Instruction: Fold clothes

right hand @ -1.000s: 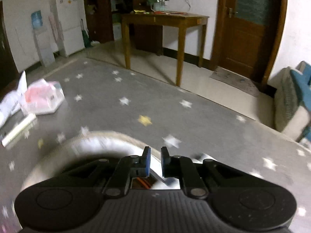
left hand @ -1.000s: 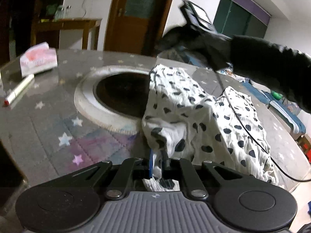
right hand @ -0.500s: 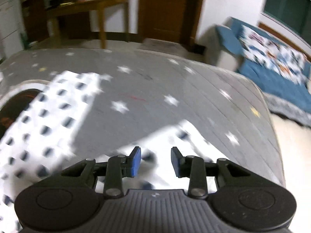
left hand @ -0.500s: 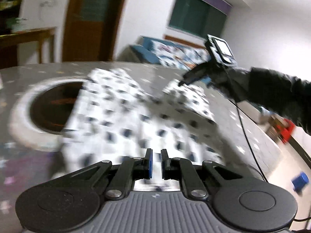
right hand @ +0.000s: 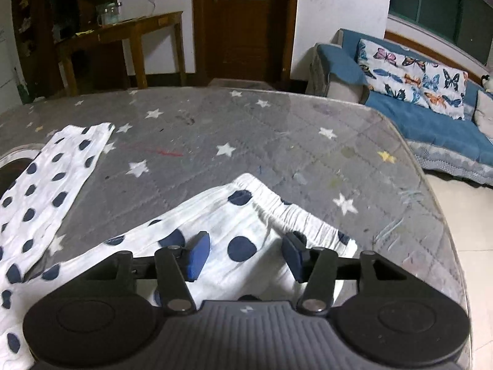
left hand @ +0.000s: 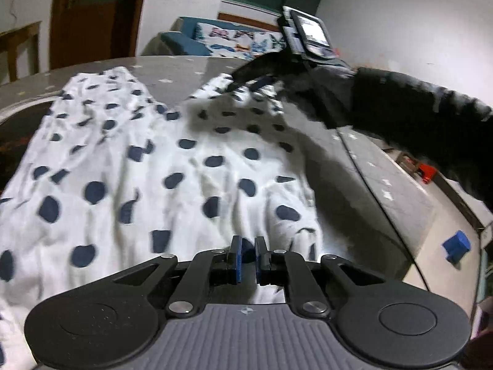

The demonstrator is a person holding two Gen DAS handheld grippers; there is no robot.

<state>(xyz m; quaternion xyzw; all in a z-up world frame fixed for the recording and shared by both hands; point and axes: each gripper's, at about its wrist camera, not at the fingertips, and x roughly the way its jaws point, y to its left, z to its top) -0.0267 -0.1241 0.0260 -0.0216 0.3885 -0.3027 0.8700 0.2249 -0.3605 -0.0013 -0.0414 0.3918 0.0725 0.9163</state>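
Note:
A white garment with dark blue dots lies spread on the grey star-patterned table. My left gripper sits low over its near edge, the jaws almost together; whether cloth is pinched between them is not visible. My right gripper is open, hovering over the elastic waistband at the garment's far corner. It also shows in the left wrist view with a black sleeve behind it. One trouser leg stretches away to the left.
A round dark recess with a white rim is set in the table under the garment's left side. The table edge curves off at the right. A blue sofa with butterfly cushions, a wooden side table and a door stand beyond.
The garment has been pulled and spread flatter across the table. My right gripper has swung from the far side onto the waistband corner and opened wide. My left gripper has moved right along the near edge.

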